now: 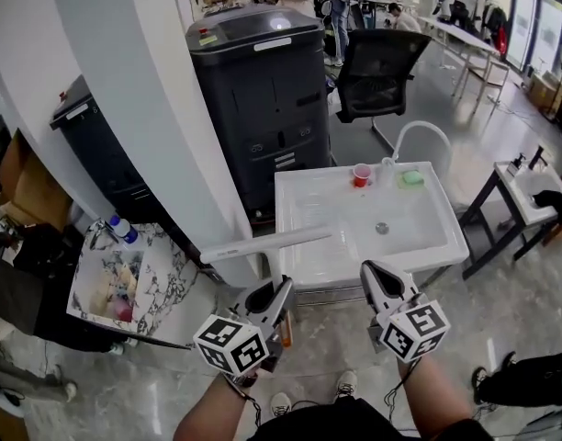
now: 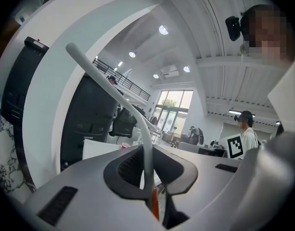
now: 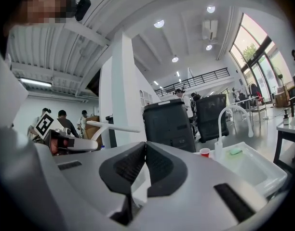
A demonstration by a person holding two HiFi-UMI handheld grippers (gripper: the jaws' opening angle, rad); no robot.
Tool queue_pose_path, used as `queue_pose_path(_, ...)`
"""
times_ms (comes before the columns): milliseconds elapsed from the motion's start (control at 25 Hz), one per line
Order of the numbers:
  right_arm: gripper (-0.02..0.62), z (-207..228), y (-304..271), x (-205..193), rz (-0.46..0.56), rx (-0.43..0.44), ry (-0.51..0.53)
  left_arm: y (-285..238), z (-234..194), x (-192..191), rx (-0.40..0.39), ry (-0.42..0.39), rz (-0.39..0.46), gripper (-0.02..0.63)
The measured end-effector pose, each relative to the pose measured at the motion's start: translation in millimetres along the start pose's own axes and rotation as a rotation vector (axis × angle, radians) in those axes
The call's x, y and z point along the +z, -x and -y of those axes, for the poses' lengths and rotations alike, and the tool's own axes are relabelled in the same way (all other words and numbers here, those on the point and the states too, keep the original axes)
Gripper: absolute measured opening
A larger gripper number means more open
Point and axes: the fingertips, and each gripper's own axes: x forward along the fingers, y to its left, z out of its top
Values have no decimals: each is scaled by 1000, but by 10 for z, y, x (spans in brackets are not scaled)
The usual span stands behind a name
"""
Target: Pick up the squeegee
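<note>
Left claw's [image 2: 148, 153] own view shows it grasping the squeegee [image 2: 106, 83] handle at lower centre; right claw's [image 3: 145, 150] view shows it clenched, empty.

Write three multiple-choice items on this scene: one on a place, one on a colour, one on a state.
1. The red cup stands: A on the sink's back rim; B on a shelf; C in a drawer.
2. The sponge is: A blue; B green; C black.
3. The left gripper is: A open, empty; B out of view; C shut on the squeegee.
A: the cup sits beside the faucet. B: the pad on the rim is green. C: its jaws clamp the squeegee.
</note>
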Motion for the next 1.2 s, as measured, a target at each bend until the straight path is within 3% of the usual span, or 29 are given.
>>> queue_pose_path(400, 18, -696, 300, -171, 6, -148, 26, 529, -79, -15, -151, -13, -32, 55)
queue_pose_path(680, 18, -1130, 534, -336, -1, -206, 34, 892, -44, -147, -219, -17, -57, 55)
queue_pose_path(1200, 17, -1353, 858, -331, 8, -219, 51, 1148, 170, -260, -243, -6, -49, 55)
